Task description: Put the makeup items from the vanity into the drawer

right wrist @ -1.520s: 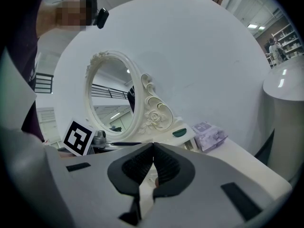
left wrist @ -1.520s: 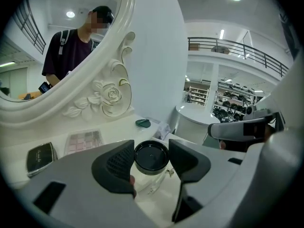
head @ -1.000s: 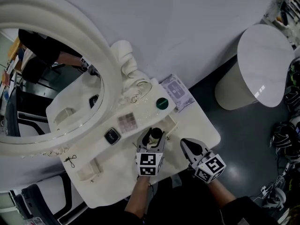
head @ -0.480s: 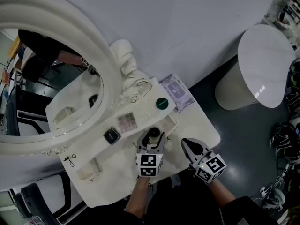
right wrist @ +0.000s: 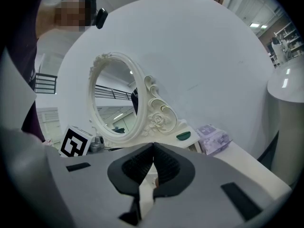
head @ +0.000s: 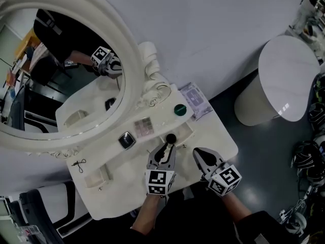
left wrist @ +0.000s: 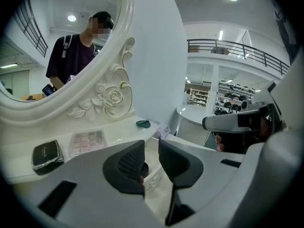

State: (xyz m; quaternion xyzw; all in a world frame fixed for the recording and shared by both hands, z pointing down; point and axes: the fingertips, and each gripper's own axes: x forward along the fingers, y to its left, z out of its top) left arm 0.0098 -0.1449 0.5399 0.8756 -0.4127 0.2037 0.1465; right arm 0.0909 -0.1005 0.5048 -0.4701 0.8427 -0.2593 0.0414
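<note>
The white desk (head: 216, 136) runs from lower left toward the middle right of the head view, set against a pale wall (head: 213, 24). A big oval mirror (head: 66, 80) in a carved white frame fills the upper left. The floor (head: 264, 151) is dark grey, and a round white table (head: 289, 70) stands at the right edge, well apart from the desk.

Along the foot of the mirror lie a black compact (head: 126, 140), a pink palette (head: 143, 126) just beside it and a green round lid (head: 180, 110). A pale purple pack (head: 197, 99) sits at the desk's far corner. The drawer (head: 185, 132) is open at centre, and the black-capped bottle (head: 171, 138) stands inside it.

My left tongs (head: 165, 149) hang just below the bottle in the frame, clear of it. They have just been closing, yet a narrow gap remains with nothing in it. My right tongs (right wrist: 153, 148) are pressed together, empty, over the desk's near edge at lower centre.
</note>
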